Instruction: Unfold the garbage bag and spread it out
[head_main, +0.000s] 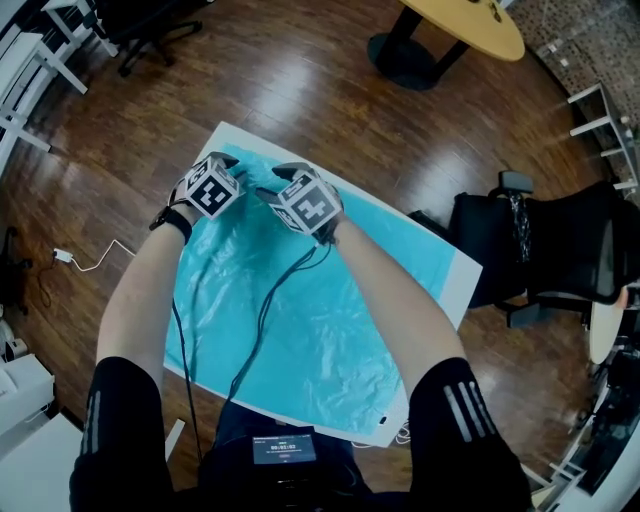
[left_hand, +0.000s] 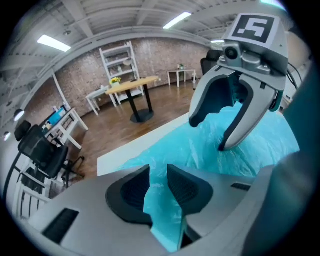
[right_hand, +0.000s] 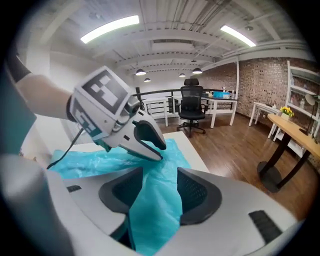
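Observation:
A turquoise garbage bag (head_main: 300, 320) lies mostly spread over a white tabletop (head_main: 455, 290), crumpled at its far end. Both grippers meet over that far end, tips close together. My left gripper (head_main: 236, 170) has a strip of the film (left_hand: 160, 210) filling the gap between its pads (left_hand: 132, 192). In its own view, the left gripper (left_hand: 159, 172) faces the right gripper (left_hand: 210, 132), whose curved jaws straddle a raised fold. My right gripper (head_main: 282, 178) (right_hand: 159, 175) holds a thicker bunch of film (right_hand: 152, 210). The left gripper (right_hand: 160, 150) touches the bag just beyond it.
Black cables (head_main: 265, 310) trail from both grippers across the bag. A black office chair (head_main: 560, 250) stands right of the table, and a round wooden table (head_main: 470, 25) stands beyond it. White furniture (head_main: 40, 50) stands at the far left. A white cable (head_main: 90, 262) lies on the floor.

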